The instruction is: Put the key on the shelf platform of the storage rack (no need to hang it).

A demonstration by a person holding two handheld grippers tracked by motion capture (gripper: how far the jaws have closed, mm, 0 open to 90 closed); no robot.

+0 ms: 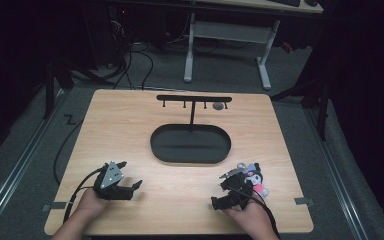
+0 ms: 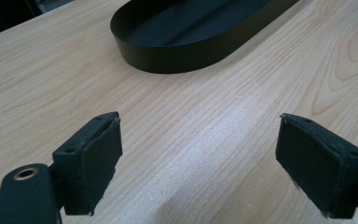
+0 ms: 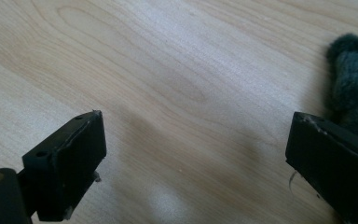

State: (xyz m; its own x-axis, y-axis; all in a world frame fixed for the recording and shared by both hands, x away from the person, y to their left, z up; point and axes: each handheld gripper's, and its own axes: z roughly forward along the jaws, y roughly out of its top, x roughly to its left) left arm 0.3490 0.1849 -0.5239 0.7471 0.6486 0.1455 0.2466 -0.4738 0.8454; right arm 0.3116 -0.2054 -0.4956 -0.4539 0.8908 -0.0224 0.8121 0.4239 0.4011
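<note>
**Both grippers wide apart over a wooden table, a plush toy beside the right one**

High view: a light wooden table (image 1: pixel 130 130) carries a black oval tray (image 1: pixel 156 145) near its middle, with a thin post rising from it to a black crossbar with hooks (image 1: pixel 194 99); a small grey object (image 1: pixel 218 105) hangs near the bar's right end. The left gripper (image 1: pixel 131 175) sits at the near left, held by a hand (image 1: pixel 91 204), its jaws spread and holding nothing. The right gripper (image 1: pixel 220 189) sits at the near right, held by the other hand (image 1: pixel 247 216), with a small plush toy (image 1: pixel 254 179), dark with pink and pale parts, just beside it; whether they touch cannot be told here.

Left gripper view: the two black jaws stand far apart over bare wood grain, and the tray's (image 2: pixel 177 60) curved wall shows close ahead.

Right gripper view: the jaws stand wide apart, nothing between them. The toy's (image 3: pixel 352 70) fuzzy grey-black fabric lies outside the jaw at the right of this view, behind its tip.
</note>
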